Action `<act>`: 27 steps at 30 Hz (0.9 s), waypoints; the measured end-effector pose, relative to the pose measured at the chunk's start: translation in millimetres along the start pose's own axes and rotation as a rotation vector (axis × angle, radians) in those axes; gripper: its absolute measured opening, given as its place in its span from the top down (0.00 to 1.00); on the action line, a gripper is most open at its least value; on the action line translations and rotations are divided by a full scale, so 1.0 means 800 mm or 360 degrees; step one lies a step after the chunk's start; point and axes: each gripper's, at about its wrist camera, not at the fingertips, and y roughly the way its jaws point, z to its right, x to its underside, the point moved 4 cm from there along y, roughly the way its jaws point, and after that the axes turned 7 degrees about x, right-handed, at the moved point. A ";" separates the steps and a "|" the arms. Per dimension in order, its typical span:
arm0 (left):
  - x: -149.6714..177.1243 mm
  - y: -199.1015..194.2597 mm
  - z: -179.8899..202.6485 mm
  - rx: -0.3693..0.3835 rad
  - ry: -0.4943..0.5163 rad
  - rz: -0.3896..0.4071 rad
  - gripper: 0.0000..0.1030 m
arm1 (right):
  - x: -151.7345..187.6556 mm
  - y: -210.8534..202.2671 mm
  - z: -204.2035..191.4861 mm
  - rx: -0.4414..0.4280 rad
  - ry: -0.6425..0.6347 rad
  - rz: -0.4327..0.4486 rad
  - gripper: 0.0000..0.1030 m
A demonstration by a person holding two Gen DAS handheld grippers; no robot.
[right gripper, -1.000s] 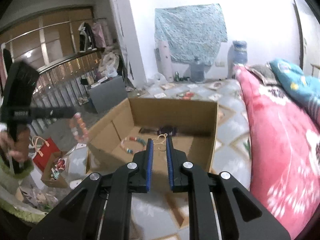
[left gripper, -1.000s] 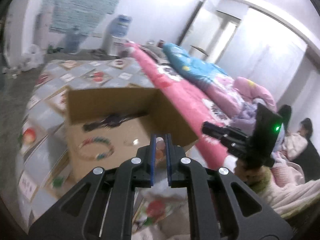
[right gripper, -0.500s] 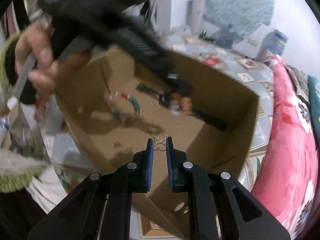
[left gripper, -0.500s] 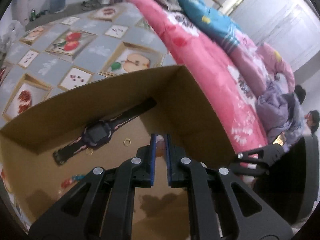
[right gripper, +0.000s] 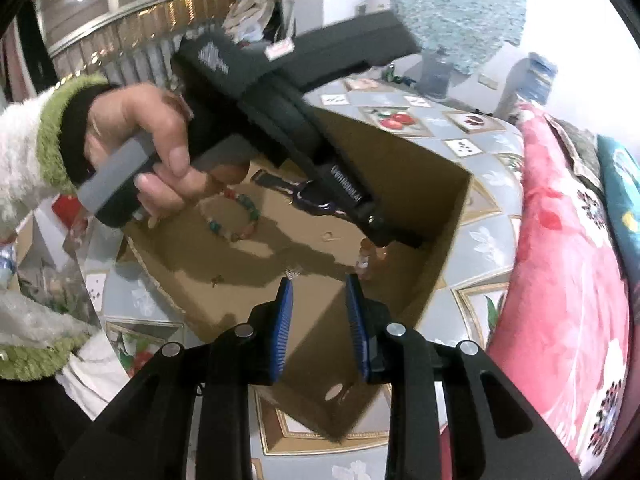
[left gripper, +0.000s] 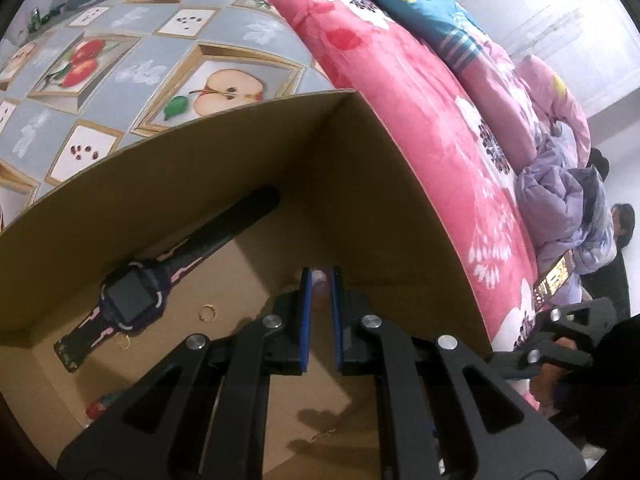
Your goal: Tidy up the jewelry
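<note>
Through the left wrist camera, the left gripper [left gripper: 319, 280] points steeply down into the cardboard box [left gripper: 240, 132], its blue pads drawn narrow on a bracelet of pale pink and orange beads [left gripper: 319, 290]; only a bead or two shows between the pads, so the rest of the strand is hidden here. It hangs near the box's right-hand wall, over bare floor. To the left lie a dark smartwatch [left gripper: 134, 300], its strap running diagonally toward the far corner, and two small gold rings [left gripper: 207, 313] just beside it. The fruit-print mat [left gripper: 132, 64] and pink quilt [left gripper: 400, 92] surround the box.

Through the right wrist camera, the right gripper [right gripper: 320, 288] is parting its jaws above the box's near half, and nothing is pressed between the pads. A thin gold chain [right gripper: 293, 273] shows just ahead of the left pad — probably falling or already on the box floor, though it is too small to be sure. The person's left hand [right gripper: 140, 152] holds the other tool across the upper view; its tip is low in the box, and the bead strand dangles under it toward the floor. A multicoloured bead bracelet [right gripper: 236, 216] lies farther back.

The coming release turns on this: the pink strand hangs straight down from the left tool, directly over clear cardboard — the left hand is the one placed to drop it.
</note>
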 end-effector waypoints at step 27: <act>0.202 -0.266 -0.025 -0.0472 -0.0207 0.0893 0.17 | 0.044 0.012 0.079 -0.0143 0.0865 -0.0058 0.55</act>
